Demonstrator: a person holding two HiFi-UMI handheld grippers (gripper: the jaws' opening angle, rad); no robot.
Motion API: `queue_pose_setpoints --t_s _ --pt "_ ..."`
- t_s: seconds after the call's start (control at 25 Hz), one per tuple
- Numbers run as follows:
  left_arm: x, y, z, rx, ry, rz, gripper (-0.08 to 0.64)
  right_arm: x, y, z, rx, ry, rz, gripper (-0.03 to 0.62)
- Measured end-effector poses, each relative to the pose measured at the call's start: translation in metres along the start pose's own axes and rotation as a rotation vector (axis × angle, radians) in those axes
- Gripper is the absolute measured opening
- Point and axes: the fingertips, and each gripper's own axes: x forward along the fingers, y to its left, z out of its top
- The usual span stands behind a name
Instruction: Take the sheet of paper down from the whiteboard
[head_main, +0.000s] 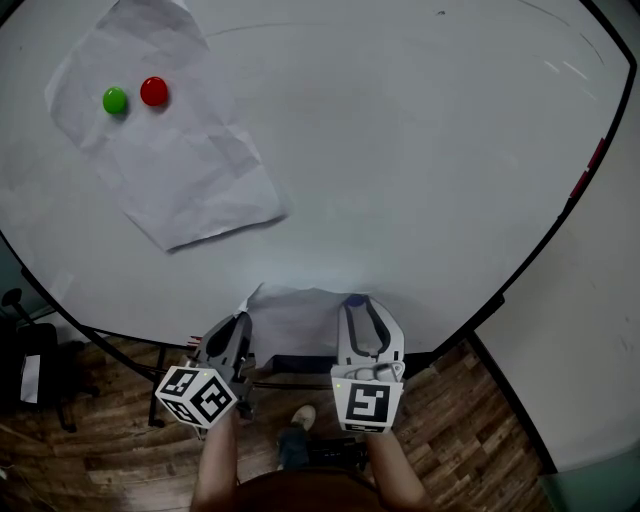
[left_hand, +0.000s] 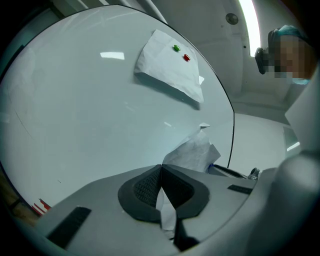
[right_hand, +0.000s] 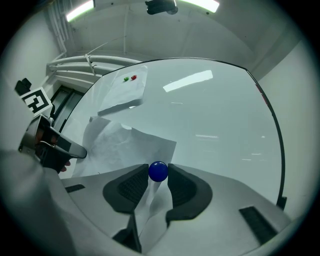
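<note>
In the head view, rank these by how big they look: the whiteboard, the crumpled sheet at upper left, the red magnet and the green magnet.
1. whiteboard
2. crumpled sheet
3. red magnet and green magnet: they look about the same size, so I won't rank one above the other.

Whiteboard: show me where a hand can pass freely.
Free: the whiteboard right of the upper sheet. Crowded: upper left, green magnet and red magnet; bottom edge, where left gripper pinches the lower sheet and right gripper clamps the blue magnet.
</note>
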Motion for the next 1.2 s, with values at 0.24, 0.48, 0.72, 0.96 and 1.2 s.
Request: queue_pose_setpoints --t_s 0.24,0.48,0.72,0.96,1.2 --pt "-0.001 0.001 0.005 -0.028 -0.011 0.0 0.023 -0.001 -0.007 -0.001 -0.003 0.015 -0.011 0.135" --pt "-0.006 0.006 0.012 -0.091 -0.041 0.006 0.023 -0.004 -0.012 -0.003 0.008 0.019 -0.023 0.135" --pt "-0.017 0.015 0.024 -0.176 -0.083 0.002 0.023 -0.004 -0.02 -0.011 0.039 0.027 -0.043 0.135" --pt "-0.022 0.023 0.031 -0.188 -0.107 0.018 0.023 -0.004 -0.022 -0.015 0.041 0.048 -0.044 0.135" --pt "-0.022 0.025 0.032 -0.191 -0.108 0.018 0.023 -0.003 -0.019 -0.017 0.041 0.054 -0.042 0.135"
